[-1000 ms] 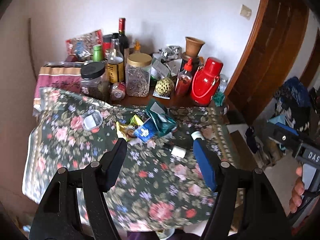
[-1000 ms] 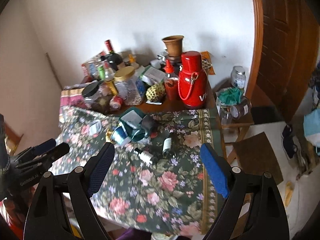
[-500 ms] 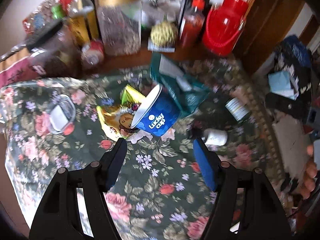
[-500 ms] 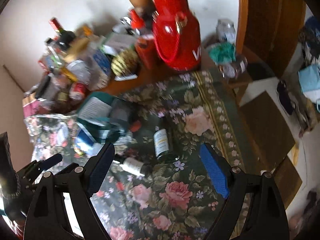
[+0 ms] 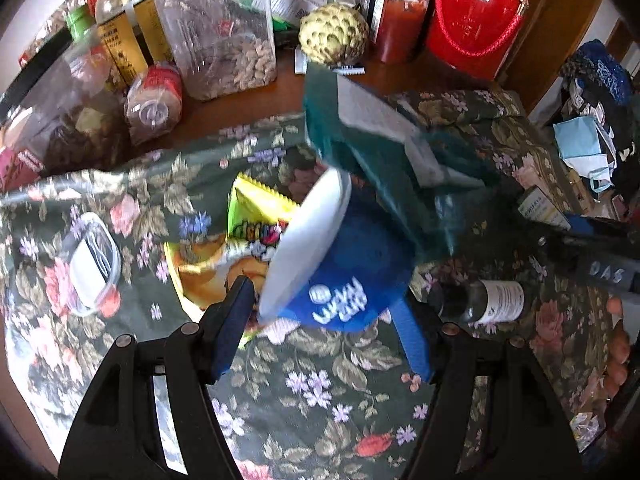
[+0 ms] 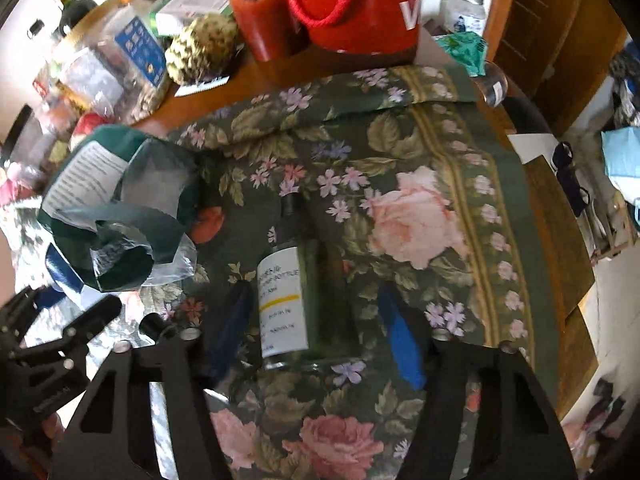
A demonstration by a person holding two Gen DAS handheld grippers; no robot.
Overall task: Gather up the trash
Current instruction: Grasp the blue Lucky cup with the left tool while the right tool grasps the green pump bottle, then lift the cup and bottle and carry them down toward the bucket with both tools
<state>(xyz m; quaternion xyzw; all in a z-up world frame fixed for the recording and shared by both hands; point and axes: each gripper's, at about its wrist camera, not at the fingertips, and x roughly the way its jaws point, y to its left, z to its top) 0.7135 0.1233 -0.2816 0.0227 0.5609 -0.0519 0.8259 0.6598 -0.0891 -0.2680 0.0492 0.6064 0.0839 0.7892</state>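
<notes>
On the floral cloth (image 5: 320,400) both grippers now sit much lower and closer than a sec ago, when they looked at the whole table from above and afar; walls and door filled the top of both views then, now mostly clutter. Left gripper (image 5: 324,320) straddles a tipped blue paper cup (image 5: 348,272), white rim facing left; fingers wide, abt same gap as before, pads at the cup's sides but grip can't be confirmed, looks not pressing. Yellow snack wrapper (image 5: 248,224) lies under/behind the cup, green foil bag (image 5: 368,136) just beyond, small dark bottle (image 5: 484,300) to the right near the other tool. Right gripper (image 6: 316,320) brackets a dark glass bottle w/ white label (image 6: 288,296) lying flat, neck pointing away; jaws closing, narrower than a sec ago, bottle between them, pads not yet on it. Green bag (image 6: 120,216) sits left of it. Beyond the cloth, bare wood tabletop (image 5: 248,104) holds jars, a nut jar (image 5: 224,40), custard apple (image 5: 334,34), sauce bottle (image 5: 400,12), red thermos (image 5: 476,16). Wooden door (image 6: 552,32) at right, clothes heaped beside the table.
</notes>
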